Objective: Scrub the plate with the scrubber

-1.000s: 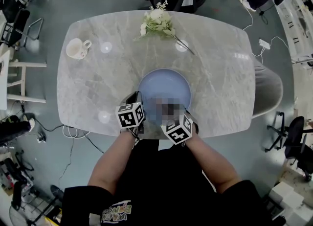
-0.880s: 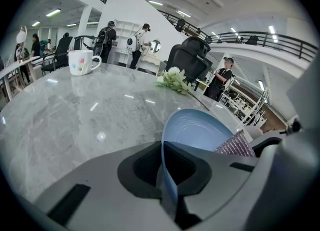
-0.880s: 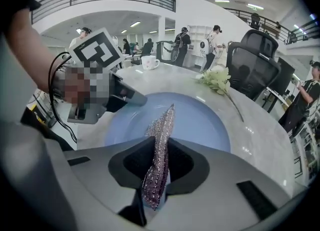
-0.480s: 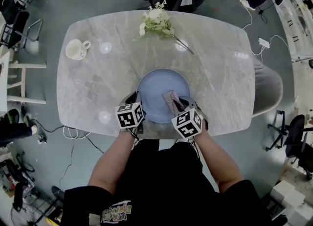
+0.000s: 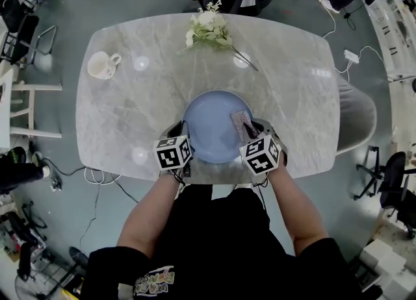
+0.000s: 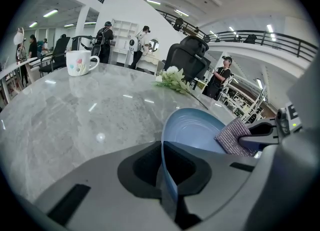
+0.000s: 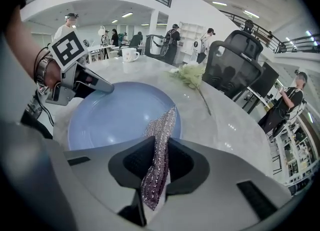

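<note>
A light blue plate (image 5: 214, 123) lies on the marble table (image 5: 130, 110) near its front edge. My left gripper (image 5: 184, 137) is shut on the plate's left rim (image 6: 165, 175); the rim runs between its jaws in the left gripper view. My right gripper (image 5: 250, 130) is shut on a silvery mesh scrubber (image 5: 241, 122), which rests on the right part of the plate. In the right gripper view the scrubber (image 7: 159, 150) sticks out between the jaws over the plate (image 7: 115, 112). The left gripper view shows the scrubber (image 6: 235, 137) at the plate's far side.
A white cup (image 5: 102, 65) stands at the table's back left. A sprig of white flowers (image 5: 211, 29) lies at the back middle. Office chairs, cables and people surround the table. The person's arms reach in from the front edge.
My right gripper has carried the scrubber to the right across the plate, from near its front middle to its right side. The left gripper and the plate have stayed in place.
</note>
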The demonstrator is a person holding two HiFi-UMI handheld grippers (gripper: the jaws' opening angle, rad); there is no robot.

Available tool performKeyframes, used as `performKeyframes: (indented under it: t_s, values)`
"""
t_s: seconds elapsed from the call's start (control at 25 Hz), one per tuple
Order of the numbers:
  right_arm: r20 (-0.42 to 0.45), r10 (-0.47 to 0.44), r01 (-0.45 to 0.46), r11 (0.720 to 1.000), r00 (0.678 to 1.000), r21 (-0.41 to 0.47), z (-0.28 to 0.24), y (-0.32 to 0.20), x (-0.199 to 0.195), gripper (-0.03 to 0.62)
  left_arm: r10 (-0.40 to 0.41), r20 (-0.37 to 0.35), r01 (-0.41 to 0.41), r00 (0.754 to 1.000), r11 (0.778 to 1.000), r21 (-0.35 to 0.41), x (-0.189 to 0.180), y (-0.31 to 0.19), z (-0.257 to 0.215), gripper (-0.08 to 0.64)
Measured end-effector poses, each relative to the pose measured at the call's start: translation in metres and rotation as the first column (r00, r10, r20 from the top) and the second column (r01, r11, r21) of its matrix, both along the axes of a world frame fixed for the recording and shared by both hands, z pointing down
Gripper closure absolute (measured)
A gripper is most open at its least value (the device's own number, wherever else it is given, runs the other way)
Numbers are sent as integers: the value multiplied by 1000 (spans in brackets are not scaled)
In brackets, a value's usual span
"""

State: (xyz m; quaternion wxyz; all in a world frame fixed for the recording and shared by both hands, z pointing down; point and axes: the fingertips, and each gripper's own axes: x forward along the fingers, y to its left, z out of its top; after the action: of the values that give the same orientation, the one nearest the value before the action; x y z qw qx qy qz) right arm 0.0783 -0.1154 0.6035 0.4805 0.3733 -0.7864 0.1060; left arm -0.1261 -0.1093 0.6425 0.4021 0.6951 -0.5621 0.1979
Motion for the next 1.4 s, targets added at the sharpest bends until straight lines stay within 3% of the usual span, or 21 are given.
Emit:
performKeyframes:
  t_s: [0.8,1.0,1.12,1.24,1.4]
  values:
    - [29,99,-102,990,995,95,-26,-43,20,517,19,4,-19,1000,1000,0,1,-1,1,534]
    - [158,160,-178,978,974,108,-47,-52,18,517,56,29,-56,998,998,6,1,-1,1,528]
    - [290,208,-239,968,934,76,-58,-53,20,517,85,46,-87,995,995,38,4,0,-5,495]
    - [395,238,-274,961,888,38,-67,-50,21,517,107,84,-116,991,988,101,8,-1,-18,384]
    - [475,232,-279,960,849,32,-81,-43,26,517,97,152,-125,984,974,189,10,-3,-46,385]
